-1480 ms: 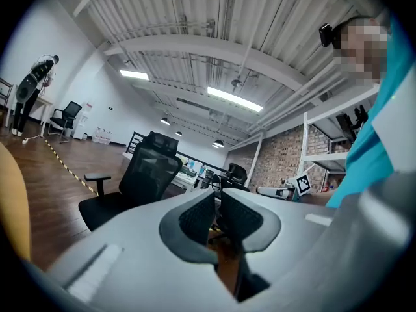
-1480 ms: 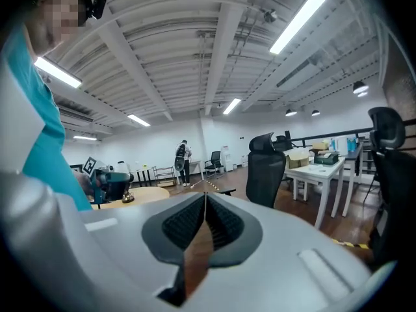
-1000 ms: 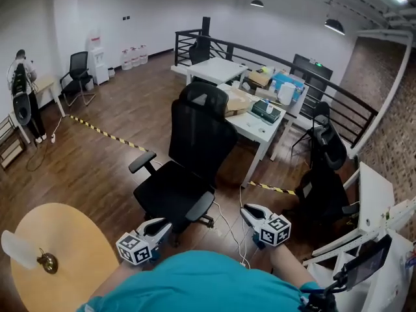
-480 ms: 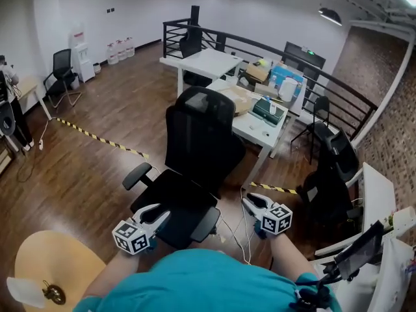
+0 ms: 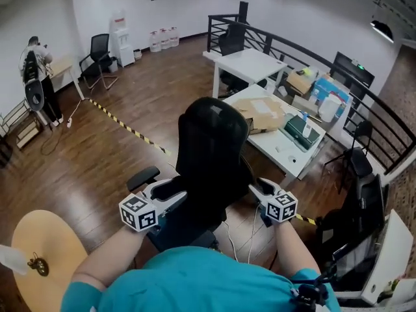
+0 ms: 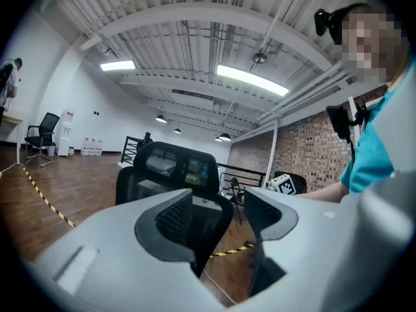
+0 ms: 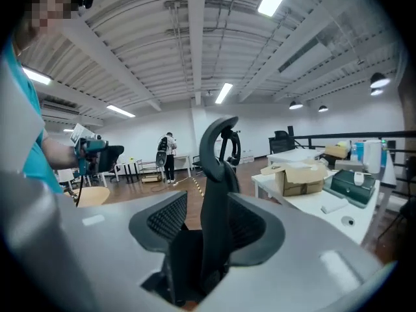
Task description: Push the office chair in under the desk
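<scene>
The black office chair (image 5: 211, 151) stands with its back to me, in front of the white desk (image 5: 281, 153). My left gripper (image 5: 174, 195) is at the backrest's left side, by the armrest (image 5: 143, 177). It is open, and in the left gripper view the chair (image 6: 172, 168) shows beyond the gap between its jaws (image 6: 218, 220), which hold nothing. My right gripper (image 5: 257, 188) is at the backrest's right edge. In the right gripper view that edge (image 7: 218, 174) runs between the jaws of the right gripper (image 7: 208, 229), which are closed onto it.
A cardboard box (image 5: 265, 113) and a green case (image 5: 303, 129) lie on the desk, with a second white desk (image 5: 251, 64) and a railing (image 5: 305, 54) behind. Cables (image 5: 252, 229) trail on the floor. Yellow-black tape (image 5: 127, 129), a round wooden table (image 5: 39, 255), another black chair (image 5: 361, 207) and a distant person (image 5: 36, 77) are around.
I have stepped closer to the chair. Both grippers moved forward from behind the seat up to the backrest's sides, and the right one has closed on its edge.
</scene>
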`<action>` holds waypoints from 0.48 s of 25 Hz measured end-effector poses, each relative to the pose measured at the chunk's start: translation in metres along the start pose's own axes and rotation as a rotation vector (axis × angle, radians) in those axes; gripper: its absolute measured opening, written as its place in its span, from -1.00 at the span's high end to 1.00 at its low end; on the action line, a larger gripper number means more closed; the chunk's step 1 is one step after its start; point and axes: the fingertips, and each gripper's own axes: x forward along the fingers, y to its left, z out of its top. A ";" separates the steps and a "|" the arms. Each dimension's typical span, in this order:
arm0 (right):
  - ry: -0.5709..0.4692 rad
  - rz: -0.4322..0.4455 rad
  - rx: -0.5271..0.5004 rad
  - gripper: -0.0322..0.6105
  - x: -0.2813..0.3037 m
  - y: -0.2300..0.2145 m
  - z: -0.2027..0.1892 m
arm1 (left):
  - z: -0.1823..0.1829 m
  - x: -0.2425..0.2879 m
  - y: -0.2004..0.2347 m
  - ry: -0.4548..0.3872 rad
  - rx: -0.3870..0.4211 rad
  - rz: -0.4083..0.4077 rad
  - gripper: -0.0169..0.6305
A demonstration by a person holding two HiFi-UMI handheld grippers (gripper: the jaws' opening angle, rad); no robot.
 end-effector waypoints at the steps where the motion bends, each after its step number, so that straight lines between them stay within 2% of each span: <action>1: 0.017 0.034 0.008 0.27 0.010 -0.024 -0.001 | 0.004 0.032 0.002 0.006 -0.017 0.016 0.20; 4: 0.081 0.140 0.015 0.02 0.049 -0.083 -0.021 | -0.002 0.126 0.011 0.040 -0.039 0.074 0.08; 7: 0.159 0.233 -0.013 -0.07 0.085 -0.098 -0.040 | -0.003 0.195 0.015 0.072 -0.030 0.104 0.01; 10: 0.230 0.295 -0.021 -0.11 0.115 -0.119 -0.064 | -0.011 0.271 0.016 0.127 0.037 0.127 -0.11; 11: 0.247 0.318 -0.014 -0.24 0.123 -0.124 -0.070 | -0.019 0.293 0.020 0.156 0.057 0.143 -0.17; 12: 0.262 0.346 -0.005 -0.27 0.130 -0.125 -0.073 | -0.028 0.312 0.025 0.186 0.067 0.163 -0.20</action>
